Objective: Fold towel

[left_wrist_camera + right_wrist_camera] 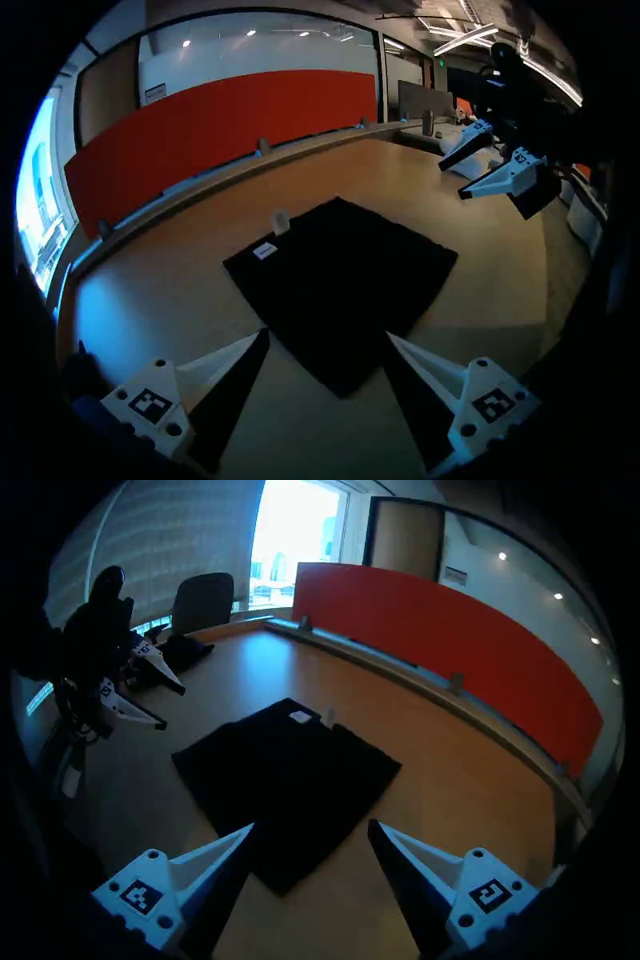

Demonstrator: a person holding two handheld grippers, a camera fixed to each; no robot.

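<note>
While the black towel (344, 280) lies flat on the wooden table (496, 272), one corner points straight between the spread, empty fingers of the left gripper (326, 334). The right gripper (311, 824), equally open and empty, faces another corner, and neither is clearly nearer.

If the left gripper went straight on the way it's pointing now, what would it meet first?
Most likely the black towel: its near corner lies on the wooden table just ahead of the open left gripper, though depth is unclear.
</note>
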